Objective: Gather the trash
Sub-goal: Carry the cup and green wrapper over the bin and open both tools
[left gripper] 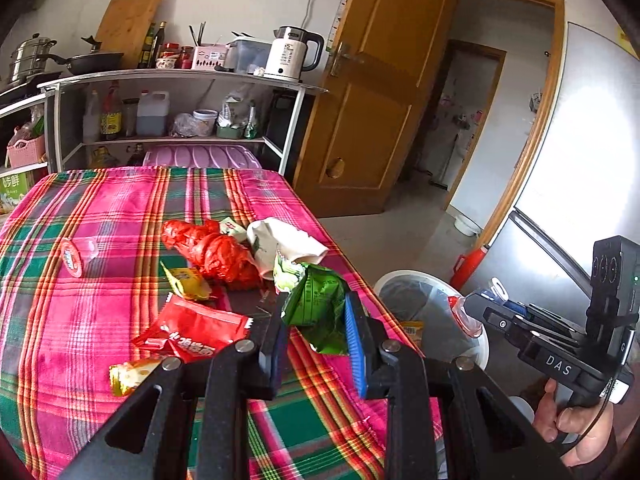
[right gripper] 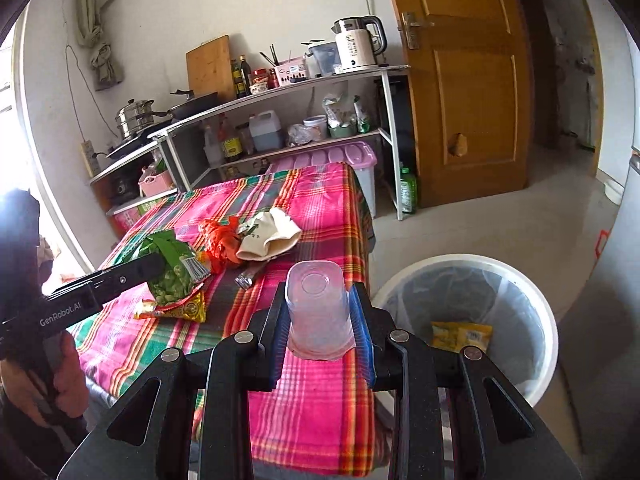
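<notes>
Right tongs (right gripper: 322, 312) clamp a clear plastic cup (right gripper: 320, 308), held over the table's right edge, just short of the white bin (right gripper: 536, 304). Left tongs (left gripper: 316, 320) grip a green snack bag (left gripper: 320, 304) above that same edge. Best move, likely: carry the cup fully over the bin mouth before releasing, keeping it low. Red wrapper (left gripper: 192, 332) and other litter remain on the tablecloth (left gripper: 100, 208).

Daylight floods both fisheye views, brightest at the blown-out window (right gripper: 16, 152) on the left of the right wrist view. The refrigerator door (left gripper: 580, 152) glares white. Straight lines bow toward the black vignetted corners (strongly), and close gripper parts look soft.
</notes>
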The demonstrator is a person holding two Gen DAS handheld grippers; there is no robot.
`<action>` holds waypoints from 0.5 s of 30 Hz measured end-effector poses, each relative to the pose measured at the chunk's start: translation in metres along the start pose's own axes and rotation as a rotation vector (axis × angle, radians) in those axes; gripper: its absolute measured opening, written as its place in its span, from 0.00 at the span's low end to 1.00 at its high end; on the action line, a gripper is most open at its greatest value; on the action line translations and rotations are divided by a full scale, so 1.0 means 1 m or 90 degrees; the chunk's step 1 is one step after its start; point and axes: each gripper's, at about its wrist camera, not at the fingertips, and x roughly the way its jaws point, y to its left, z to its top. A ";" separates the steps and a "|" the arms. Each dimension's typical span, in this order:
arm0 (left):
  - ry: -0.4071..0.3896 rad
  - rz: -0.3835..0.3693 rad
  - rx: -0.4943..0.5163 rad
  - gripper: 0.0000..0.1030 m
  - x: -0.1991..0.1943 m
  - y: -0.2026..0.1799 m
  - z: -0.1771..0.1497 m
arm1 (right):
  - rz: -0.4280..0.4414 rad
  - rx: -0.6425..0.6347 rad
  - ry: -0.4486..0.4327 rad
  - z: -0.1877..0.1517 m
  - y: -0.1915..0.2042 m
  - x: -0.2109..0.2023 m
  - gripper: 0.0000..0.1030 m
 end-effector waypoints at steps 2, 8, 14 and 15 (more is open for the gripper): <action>0.003 -0.012 0.008 0.27 0.005 -0.010 0.000 | -0.008 0.007 -0.001 -0.001 -0.007 -0.002 0.30; 0.022 -0.044 0.029 0.27 0.026 -0.034 0.001 | -0.035 0.024 0.001 -0.007 -0.030 -0.007 0.30; 0.045 -0.070 0.050 0.27 0.052 -0.059 -0.001 | -0.060 0.048 0.008 -0.012 -0.056 -0.006 0.30; 0.048 -0.074 0.053 0.27 0.056 -0.062 -0.001 | -0.063 0.053 0.010 -0.013 -0.060 -0.005 0.30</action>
